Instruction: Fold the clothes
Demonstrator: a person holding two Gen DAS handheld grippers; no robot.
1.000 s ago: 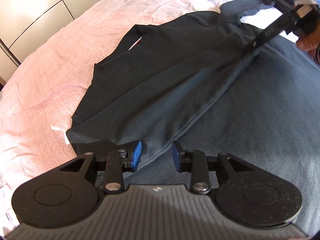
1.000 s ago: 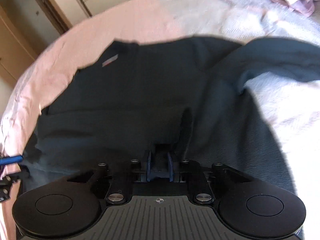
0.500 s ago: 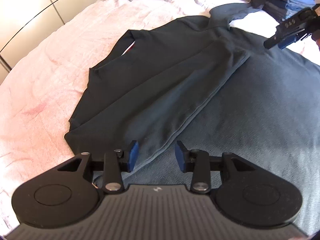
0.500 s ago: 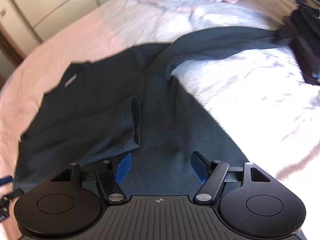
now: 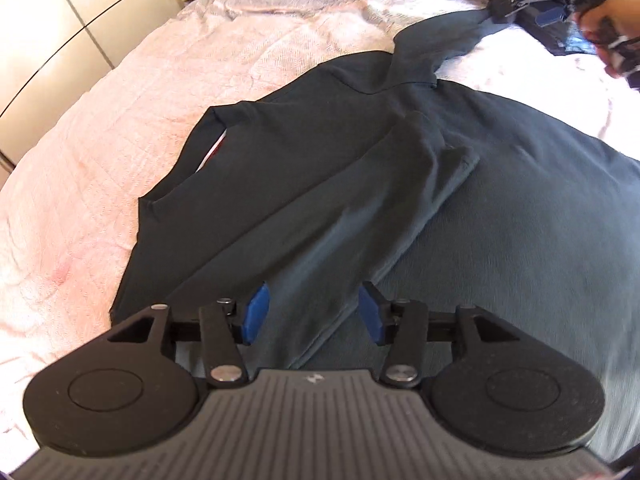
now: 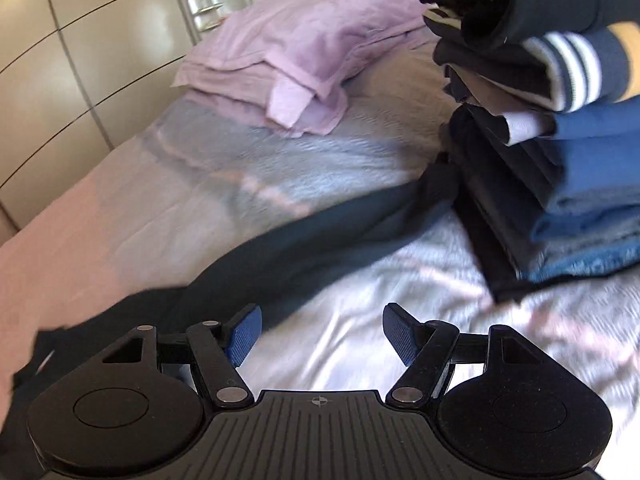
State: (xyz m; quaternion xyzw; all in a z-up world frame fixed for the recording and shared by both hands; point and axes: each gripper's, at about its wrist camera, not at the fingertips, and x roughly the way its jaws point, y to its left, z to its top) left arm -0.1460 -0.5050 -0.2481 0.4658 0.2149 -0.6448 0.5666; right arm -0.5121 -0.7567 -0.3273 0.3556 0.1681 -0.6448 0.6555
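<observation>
1. Pink bedding covers the bed [image 5: 120, 128] in our left wrist view, with pale cupboard fronts behind. On it our dark sweater [image 5: 500, 240] lies flat, one sleeve [image 5: 360, 208] folded across the body, the other sleeve [image 5: 436, 36] stretched toward the far corner. Our left gripper [image 5: 312, 312] has just been opening and stands released, the folded sleeve's cloth beneath the gap but not pinched. Far off, our right gripper [image 5: 532, 4] hangs by that outstretched cuff.

2. Our right wrist view shows the same bed [image 6: 140, 216], a lilac pillow [image 6: 304, 68], and a stack of folded clothes [image 6: 560, 160] close beside the far sleeve [image 6: 320, 248]. The right gripper [image 6: 320, 336] is released, nothing between its pads. We judge that the cuff lies so near the stack that a grab could catch or topple it, and a hard pull could drag the folded sleeve loose.
</observation>
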